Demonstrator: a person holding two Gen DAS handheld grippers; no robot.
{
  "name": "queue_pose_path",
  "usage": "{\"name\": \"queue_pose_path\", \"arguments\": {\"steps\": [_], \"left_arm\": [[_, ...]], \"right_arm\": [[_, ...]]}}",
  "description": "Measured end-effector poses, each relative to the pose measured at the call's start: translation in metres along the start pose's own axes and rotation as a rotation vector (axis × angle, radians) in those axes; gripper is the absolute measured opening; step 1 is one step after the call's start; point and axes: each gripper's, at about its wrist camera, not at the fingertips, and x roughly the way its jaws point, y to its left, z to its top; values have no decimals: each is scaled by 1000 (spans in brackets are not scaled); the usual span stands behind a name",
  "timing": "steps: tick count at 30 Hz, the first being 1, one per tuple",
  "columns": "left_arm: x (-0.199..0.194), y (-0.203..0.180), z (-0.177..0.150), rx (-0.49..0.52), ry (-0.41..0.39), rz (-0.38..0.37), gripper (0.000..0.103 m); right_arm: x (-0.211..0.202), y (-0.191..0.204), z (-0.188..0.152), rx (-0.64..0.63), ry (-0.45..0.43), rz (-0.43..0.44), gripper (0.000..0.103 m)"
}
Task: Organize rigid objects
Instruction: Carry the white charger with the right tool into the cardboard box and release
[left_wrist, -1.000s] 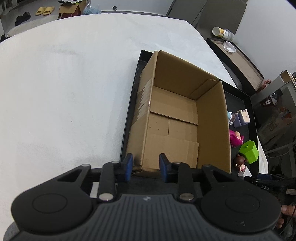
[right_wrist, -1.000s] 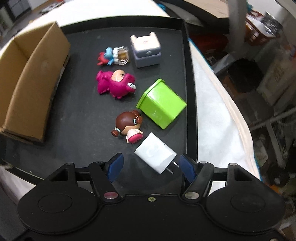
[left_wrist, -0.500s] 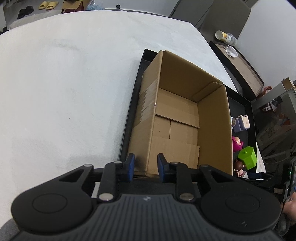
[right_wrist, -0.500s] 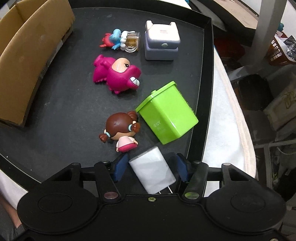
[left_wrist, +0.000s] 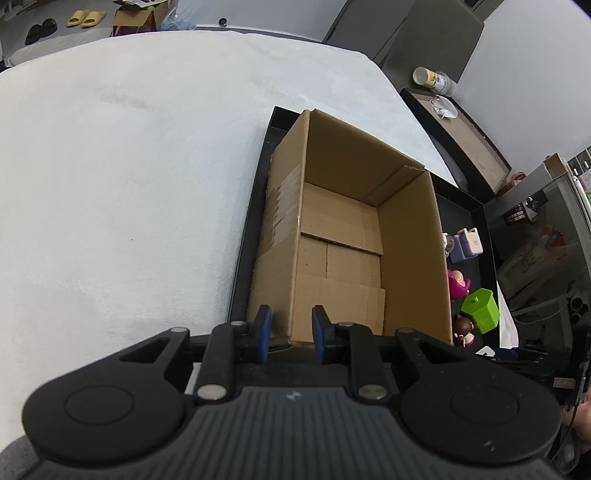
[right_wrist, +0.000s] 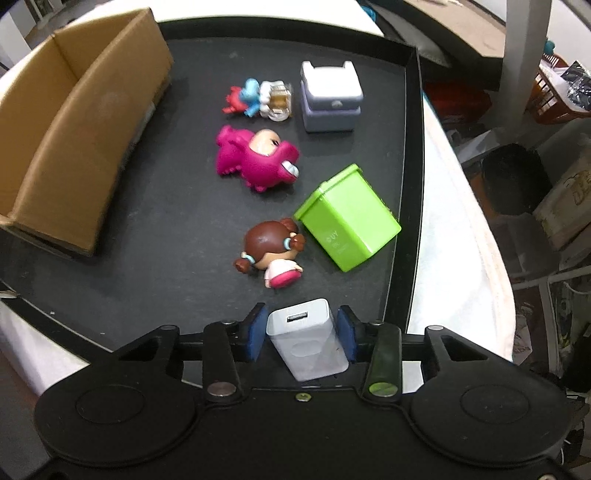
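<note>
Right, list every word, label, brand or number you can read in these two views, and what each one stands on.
"GUY", or close to it: raised letters on the side of the green box; the first letter is uncertain.
Smaller lines under it: too small to read.
Print on the yellow-and-white bottle off the table: blurred, unreadable.
Small white logo on the left tongs' grey housing: a mark, no letters.
White charger, cardboard box: no readable text.

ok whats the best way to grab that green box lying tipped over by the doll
Take the green box across its two flat side walls, near the middle, coming down from above. It lies on its side on the black tray, so those walls face outward. The lipped end nearly touches the doll's head, and the tray wall is close on the other side, so align the fingers to clear both.
</note>
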Motion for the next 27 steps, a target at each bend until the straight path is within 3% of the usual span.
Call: {"name": "queue_pose_path", "arguments": {"steps": [11,27], "left_arm": [[-8,3,-2,7,-16,-29,15],[-9,2,-4,38,-22,-33,15]], "right_arm": [[-46,14,6,27,-95,12,38],[-105,49,39,-39,-210,35,38]]}}
